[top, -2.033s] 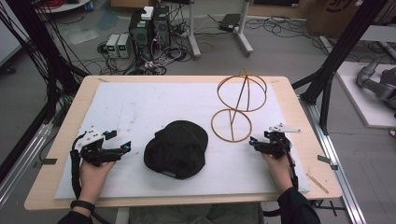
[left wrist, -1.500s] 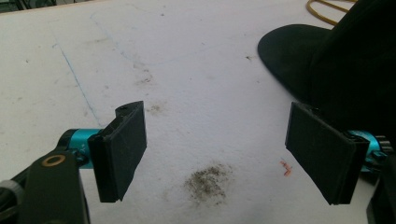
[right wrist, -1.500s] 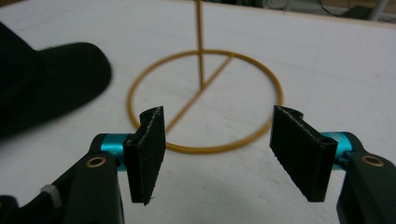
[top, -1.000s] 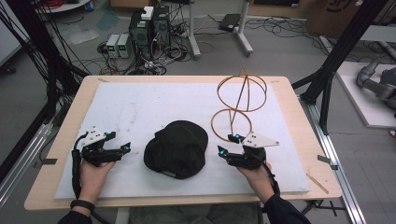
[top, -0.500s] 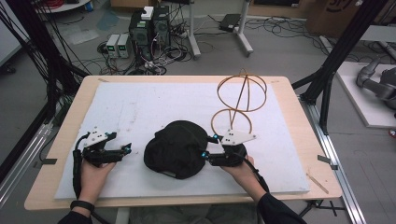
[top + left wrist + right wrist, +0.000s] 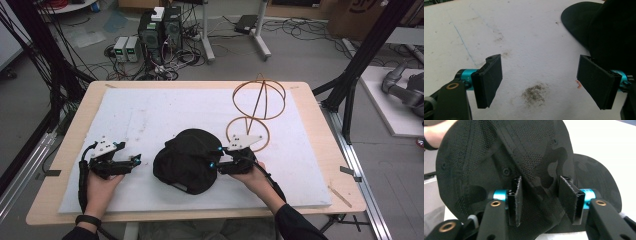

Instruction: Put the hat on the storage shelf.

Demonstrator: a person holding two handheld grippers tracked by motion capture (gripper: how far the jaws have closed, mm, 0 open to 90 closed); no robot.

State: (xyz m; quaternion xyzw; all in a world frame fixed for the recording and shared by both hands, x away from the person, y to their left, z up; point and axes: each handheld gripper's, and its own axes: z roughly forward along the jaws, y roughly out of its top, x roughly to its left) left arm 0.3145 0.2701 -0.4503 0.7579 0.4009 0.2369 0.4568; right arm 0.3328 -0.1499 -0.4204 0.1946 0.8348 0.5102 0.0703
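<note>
Right gripper view: black cap (image 6: 529,157) lies straight ahead, its fabric between the right gripper's (image 6: 542,200) half-open, just-closing jaws, not yet pinched.

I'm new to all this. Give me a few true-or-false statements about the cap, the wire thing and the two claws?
1. The black cap lies between the two claws. True.
2. The left claw grips the cap. False: its jaws stand open over the bare white mat.
3. The right claw has cap fabric between its jaws. True; the jaws have just been closing.
4. The wire frame lies flat under the cap. False: it stands upright behind the cap.
</note>
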